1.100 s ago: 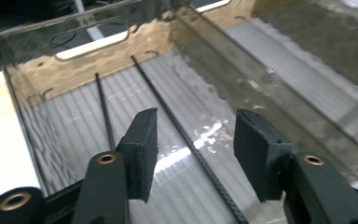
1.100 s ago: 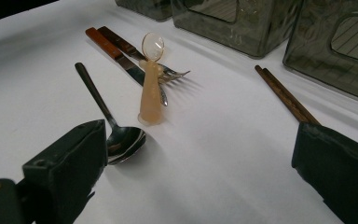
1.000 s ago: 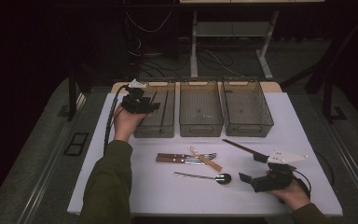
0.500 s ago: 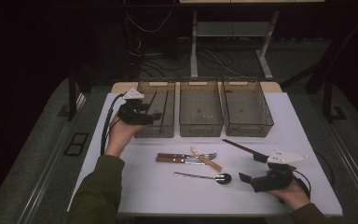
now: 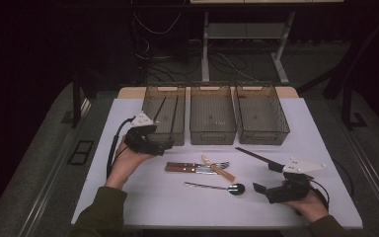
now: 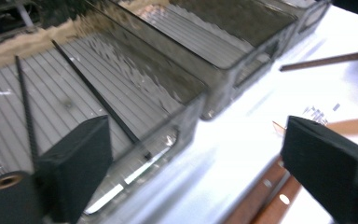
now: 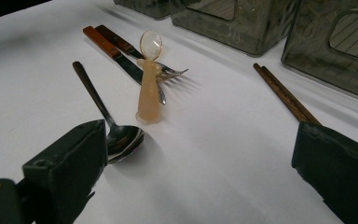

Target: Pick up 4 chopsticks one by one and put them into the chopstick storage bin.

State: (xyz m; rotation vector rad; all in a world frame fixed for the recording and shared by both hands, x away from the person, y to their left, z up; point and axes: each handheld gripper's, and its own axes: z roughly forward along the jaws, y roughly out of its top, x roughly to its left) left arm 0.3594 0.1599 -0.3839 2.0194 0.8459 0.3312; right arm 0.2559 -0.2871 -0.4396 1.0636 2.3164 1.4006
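On a white desk [image 5: 128, 197], the left gripper [image 5: 164, 144] hovered by the left bin [image 5: 164, 114], its jaws just opened wide and empty, two black chopsticks [image 6: 98, 98] lying inside. The right gripper [image 5: 262, 177] waited, jaws open and empty, near the unsorted cutlery [image 5: 200, 168].

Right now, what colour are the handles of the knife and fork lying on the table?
Reddish brown handles, seen best in the right gripper view.

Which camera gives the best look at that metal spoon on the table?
The right gripper view: the spoon lies close, bowl and dark handle sharp. The high view shows the spoon small, below the other cutlery. In the left gripper view I cannot make it out.
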